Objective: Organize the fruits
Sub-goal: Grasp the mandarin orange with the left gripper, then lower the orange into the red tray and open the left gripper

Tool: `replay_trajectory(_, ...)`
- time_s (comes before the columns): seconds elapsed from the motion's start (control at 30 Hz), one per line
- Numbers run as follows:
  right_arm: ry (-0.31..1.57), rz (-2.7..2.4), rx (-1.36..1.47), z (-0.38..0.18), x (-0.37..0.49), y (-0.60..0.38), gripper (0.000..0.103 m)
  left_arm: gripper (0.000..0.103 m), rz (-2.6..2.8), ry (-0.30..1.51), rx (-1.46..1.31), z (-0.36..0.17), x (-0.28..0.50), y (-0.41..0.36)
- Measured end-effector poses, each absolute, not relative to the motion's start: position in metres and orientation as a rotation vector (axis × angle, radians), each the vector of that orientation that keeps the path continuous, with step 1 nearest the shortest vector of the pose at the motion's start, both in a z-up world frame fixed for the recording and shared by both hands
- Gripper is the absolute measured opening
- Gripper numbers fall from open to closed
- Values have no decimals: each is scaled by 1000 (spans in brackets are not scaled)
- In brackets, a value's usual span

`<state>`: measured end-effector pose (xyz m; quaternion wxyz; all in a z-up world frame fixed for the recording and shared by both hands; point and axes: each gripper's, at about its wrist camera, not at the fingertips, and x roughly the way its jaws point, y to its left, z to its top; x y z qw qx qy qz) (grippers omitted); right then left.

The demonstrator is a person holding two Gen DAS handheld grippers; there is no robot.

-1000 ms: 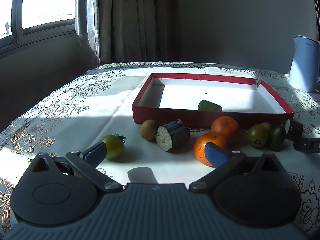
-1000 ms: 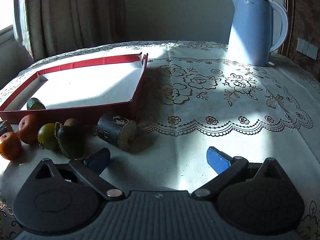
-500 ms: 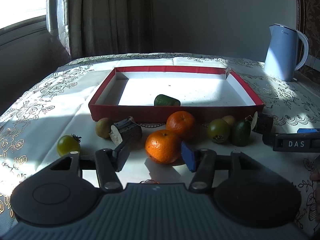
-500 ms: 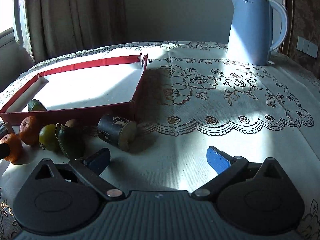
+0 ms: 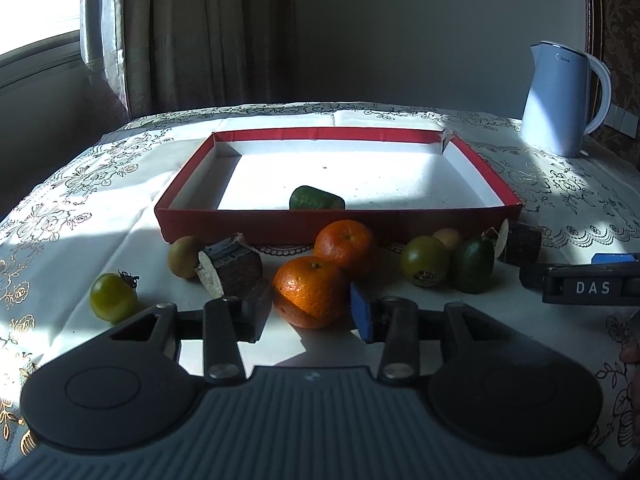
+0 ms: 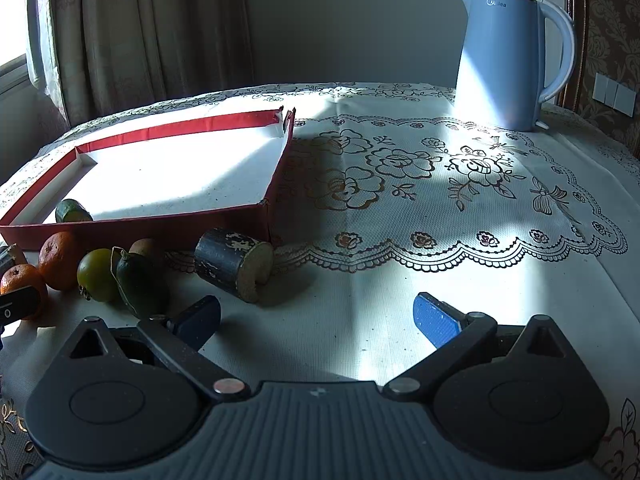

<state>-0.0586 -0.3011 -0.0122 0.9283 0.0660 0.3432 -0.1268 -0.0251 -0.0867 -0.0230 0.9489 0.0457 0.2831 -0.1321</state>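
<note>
A red tray (image 5: 224, 222) with a white floor holds one green fruit (image 5: 316, 199). In front of it lie two oranges, a near one (image 5: 310, 291) and a far one (image 5: 345, 242), with green and brown fruits around them. My left gripper (image 5: 308, 312) has its jaws closed against both sides of the near orange, which rests on the cloth. My right gripper (image 6: 316, 318) is open and empty over bare cloth; it also shows in the left wrist view (image 5: 588, 280). In the right wrist view the tray (image 6: 160, 226) and fruits sit at the left.
Two bark-covered wood stubs lie among the fruit, one at the left (image 5: 230, 270) and one at the right (image 6: 234, 264). A blue-grey kettle (image 6: 508, 60) stands at the back right. A yellow-green tomato (image 5: 113, 297) lies at the left. Curtains and a window are behind the table.
My left gripper swung right from the tomato to face the near orange, and its jaws closed in from wide open onto the orange's sides. The right gripper barely moved.
</note>
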Motion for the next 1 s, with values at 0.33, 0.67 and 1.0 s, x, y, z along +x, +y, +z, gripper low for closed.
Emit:
replay_trajectory(0.33,703,-260,135,-12,-59,-301,103,38,-283,579,57,-21,-28,-80)
replay_trajectory(0.67,703,-259,135,-12,-59,-301,103,37,-271,478,65,12,-17,-78)
replay_trajectory(1.0,701,-259,139,-12,-59,-302,103,38,-183,520,79,17,62,-80)
